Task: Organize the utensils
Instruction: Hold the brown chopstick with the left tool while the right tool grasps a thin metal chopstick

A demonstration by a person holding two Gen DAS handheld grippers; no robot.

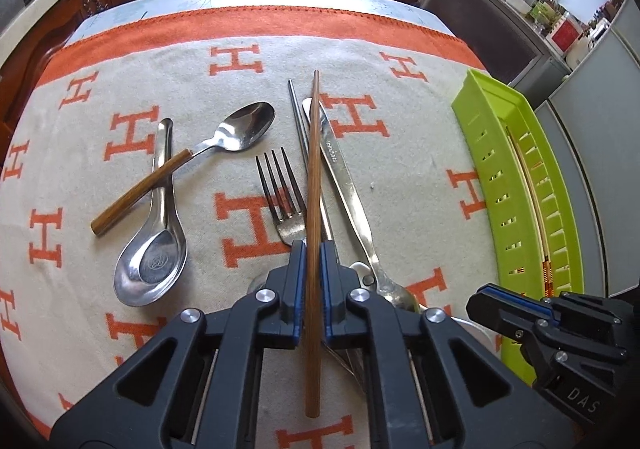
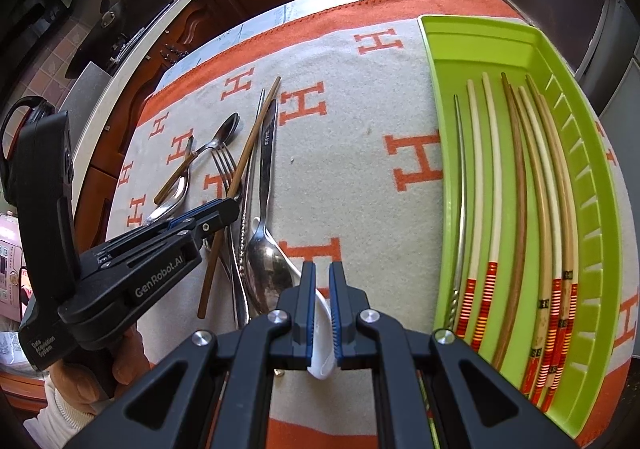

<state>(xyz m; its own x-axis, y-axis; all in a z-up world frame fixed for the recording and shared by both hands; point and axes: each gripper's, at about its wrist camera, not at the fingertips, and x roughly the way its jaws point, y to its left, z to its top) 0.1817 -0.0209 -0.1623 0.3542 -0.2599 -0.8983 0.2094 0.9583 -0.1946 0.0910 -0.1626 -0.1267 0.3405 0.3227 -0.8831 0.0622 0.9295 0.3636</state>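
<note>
Your left gripper (image 1: 313,249) is clamped on the brown chopstick (image 1: 313,185) – long axis near-to-far; green tray (image 1: 486,153) lies right. Right gripper (image 2: 323,273) – together, empty.

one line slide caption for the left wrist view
Left gripper shut on a brown wooden chopstick above scattered cutlery, green tray at right.

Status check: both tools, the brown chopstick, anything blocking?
Left tool shut on brown chopstick. Right tool shut, empty, over white spoon. Chopstick crosses fork; green tray unobstructed.
</note>
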